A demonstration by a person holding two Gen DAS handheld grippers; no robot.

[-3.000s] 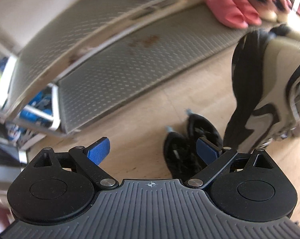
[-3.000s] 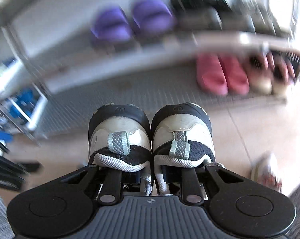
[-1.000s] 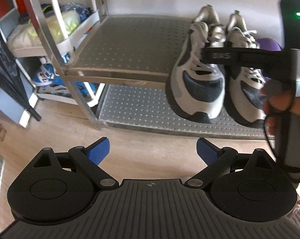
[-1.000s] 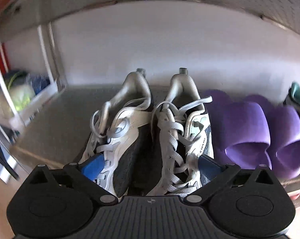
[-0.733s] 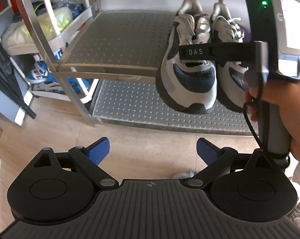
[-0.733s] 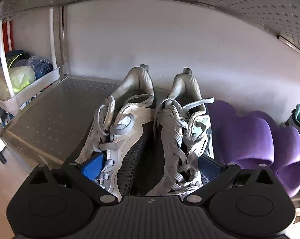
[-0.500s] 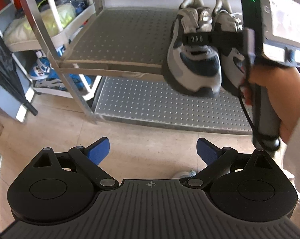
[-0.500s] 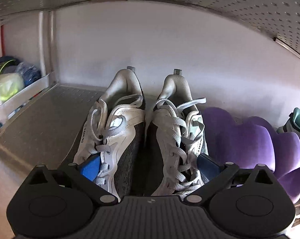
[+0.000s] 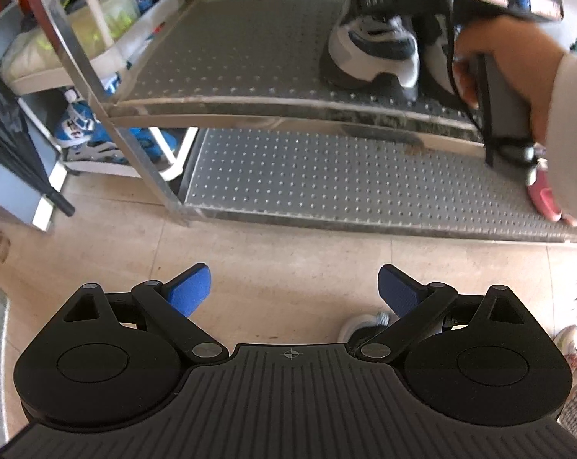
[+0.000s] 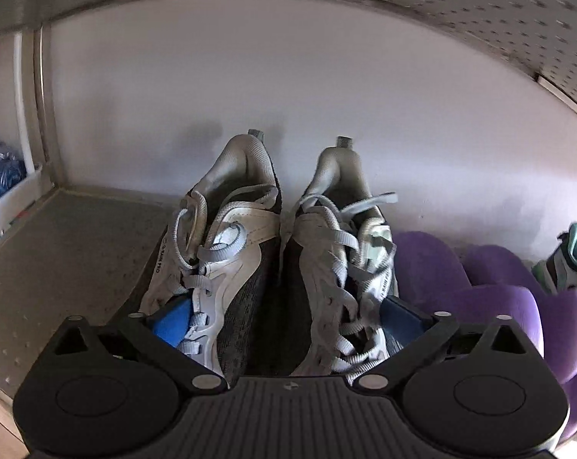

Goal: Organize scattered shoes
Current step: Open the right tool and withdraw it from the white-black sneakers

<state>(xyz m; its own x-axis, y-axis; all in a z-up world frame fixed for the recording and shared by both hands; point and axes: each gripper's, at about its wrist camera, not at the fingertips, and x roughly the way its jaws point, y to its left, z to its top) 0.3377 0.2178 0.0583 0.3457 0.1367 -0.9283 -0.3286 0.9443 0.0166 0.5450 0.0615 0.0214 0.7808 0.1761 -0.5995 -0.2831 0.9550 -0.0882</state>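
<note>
Perforated grey metal shelving (image 9: 250, 46) stands against a white wall on pale floor tiles. On its upper tier I see my pair of grey-and-white laced sneakers (image 10: 273, 260), heels to the far wall, purple foam slippers (image 10: 491, 298) just right. My right gripper (image 10: 284, 325) is spread around both sneakers; my left gripper (image 9: 294, 290) hangs spread and empty over the floor.

The grey and white sneakers (image 10: 273, 267) sit as a pair on the upper perforated metal shelf (image 9: 250, 49), side by side, soles down, heels toward the back wall. Laces are loose and floppy, and the toes sit near the shelf's front edge.
</note>
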